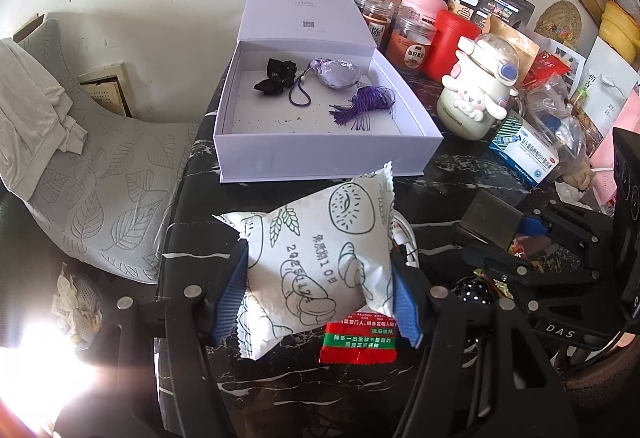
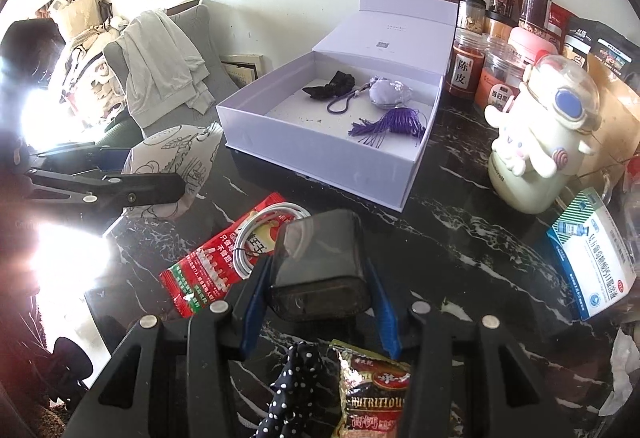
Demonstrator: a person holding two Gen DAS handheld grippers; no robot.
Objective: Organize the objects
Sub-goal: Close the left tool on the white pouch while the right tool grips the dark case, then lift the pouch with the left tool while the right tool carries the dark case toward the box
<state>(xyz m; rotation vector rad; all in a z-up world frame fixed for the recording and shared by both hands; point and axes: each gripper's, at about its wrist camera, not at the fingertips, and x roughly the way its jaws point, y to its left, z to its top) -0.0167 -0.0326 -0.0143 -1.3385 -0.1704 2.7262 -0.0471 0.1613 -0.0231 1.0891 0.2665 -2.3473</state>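
Observation:
My left gripper (image 1: 320, 278) is shut on a white bread packet (image 1: 316, 254) with line drawings, held above the black marble table; the packet also shows in the right wrist view (image 2: 176, 154). My right gripper (image 2: 318, 278) is shut on a dark translucent case (image 2: 320, 266), also seen in the left wrist view (image 1: 488, 218). An open white box (image 1: 320, 142) stands ahead, also in the right wrist view (image 2: 320, 154), holding a black scrunchie (image 1: 276, 74), a purple pouch (image 1: 336, 72) and a purple tassel (image 1: 368, 106).
A red snack packet (image 2: 212, 266) with a coiled white cable (image 2: 256, 234) lies on the table (image 2: 460, 238). A polka-dot cloth (image 2: 292, 378) and brown snack packet (image 2: 372, 394) lie near. A cream cartoon bottle (image 2: 536, 142), a medicine box (image 2: 592, 258) and jars (image 2: 468, 66) stand right. A grey chair (image 1: 104, 178) is left.

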